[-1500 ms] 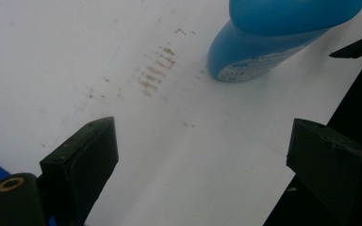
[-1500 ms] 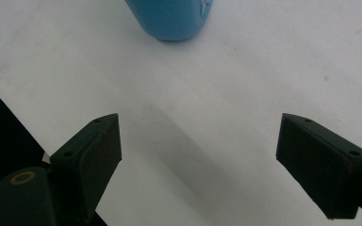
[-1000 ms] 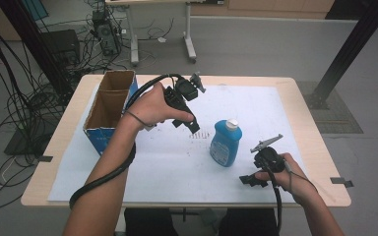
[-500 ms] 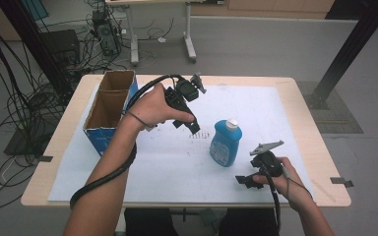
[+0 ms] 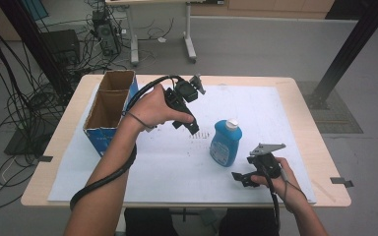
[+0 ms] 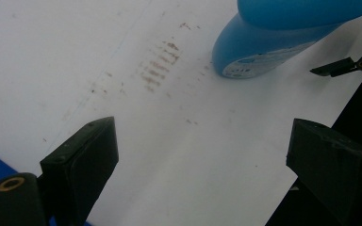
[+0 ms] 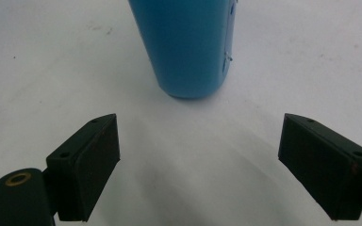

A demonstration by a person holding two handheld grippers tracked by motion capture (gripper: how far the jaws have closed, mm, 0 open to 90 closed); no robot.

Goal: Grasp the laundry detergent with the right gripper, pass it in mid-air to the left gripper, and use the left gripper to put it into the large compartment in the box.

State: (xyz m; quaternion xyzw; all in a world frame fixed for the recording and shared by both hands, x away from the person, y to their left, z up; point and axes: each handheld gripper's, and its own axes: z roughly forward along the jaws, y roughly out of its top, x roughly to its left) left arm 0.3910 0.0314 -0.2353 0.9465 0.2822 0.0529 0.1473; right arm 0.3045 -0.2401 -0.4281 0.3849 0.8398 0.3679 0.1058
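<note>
A blue bottle (image 5: 225, 142) with a white cap stands upright near the middle of the white sheet (image 5: 167, 167). My left gripper (image 5: 189, 125) is held above the sheet, left of the bottle, pointing down and to the right. In the left gripper view its jaws (image 6: 202, 150) stand wide open with nothing between them, and the bottle (image 6: 273, 42) lies ahead at the upper right. My right gripper (image 5: 241, 178) is low over the sheet, in front and to the right of the bottle. Its jaws (image 7: 200, 146) are open and empty, with the bottle's base (image 7: 188, 47) just ahead of them.
An open cardboard box (image 5: 109, 105) with blue sides stands at the table's left end. Faint brown marks (image 5: 200, 133) stain the sheet left of the bottle. The wooden table edge (image 5: 320, 147) frames the sheet. Cables and a black post stand on the floor beyond.
My right gripper has shifted slightly left and toward the front edge, near the bottle. The left hand and the bottle have stayed where they were.
</note>
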